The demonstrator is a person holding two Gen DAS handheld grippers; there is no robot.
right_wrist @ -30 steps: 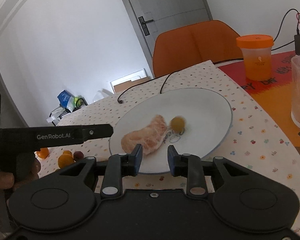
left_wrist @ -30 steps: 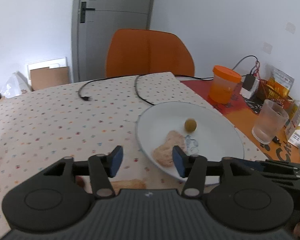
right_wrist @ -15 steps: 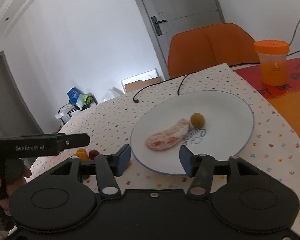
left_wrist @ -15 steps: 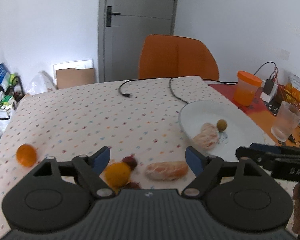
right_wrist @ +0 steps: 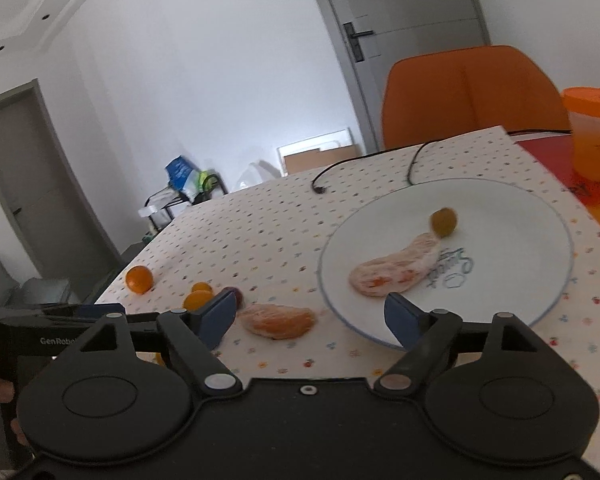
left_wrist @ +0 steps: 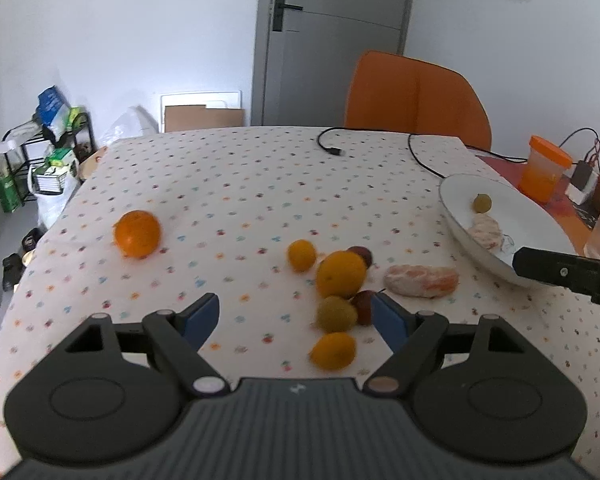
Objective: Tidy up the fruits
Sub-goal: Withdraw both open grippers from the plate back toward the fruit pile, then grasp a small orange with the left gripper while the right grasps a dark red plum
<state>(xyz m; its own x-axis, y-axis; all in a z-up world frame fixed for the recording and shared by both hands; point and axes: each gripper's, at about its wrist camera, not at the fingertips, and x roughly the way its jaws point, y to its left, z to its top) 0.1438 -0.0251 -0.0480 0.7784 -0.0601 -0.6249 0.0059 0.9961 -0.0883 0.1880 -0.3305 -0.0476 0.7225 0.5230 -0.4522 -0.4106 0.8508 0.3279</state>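
Our left gripper (left_wrist: 296,318) hangs wide open and empty over the dotted cloth (left_wrist: 228,184), loose fruit (left_wrist: 340,274) clustered at one o'clock by its right finger. Our right gripper (right_wrist: 311,318), jaws opening and empty, faces the plate (right_wrist: 520,272) at one o'clock, a peeled segment (right_wrist: 278,322) lying between its fingers on the cloth.

Both tools have opened wide, the right tool (right_wrist: 310,318) still opening, both empty.

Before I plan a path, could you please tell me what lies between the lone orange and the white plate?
In the left wrist view, a cluster of small fruits and a peeled citrus piece lie between lone orange and white plate.
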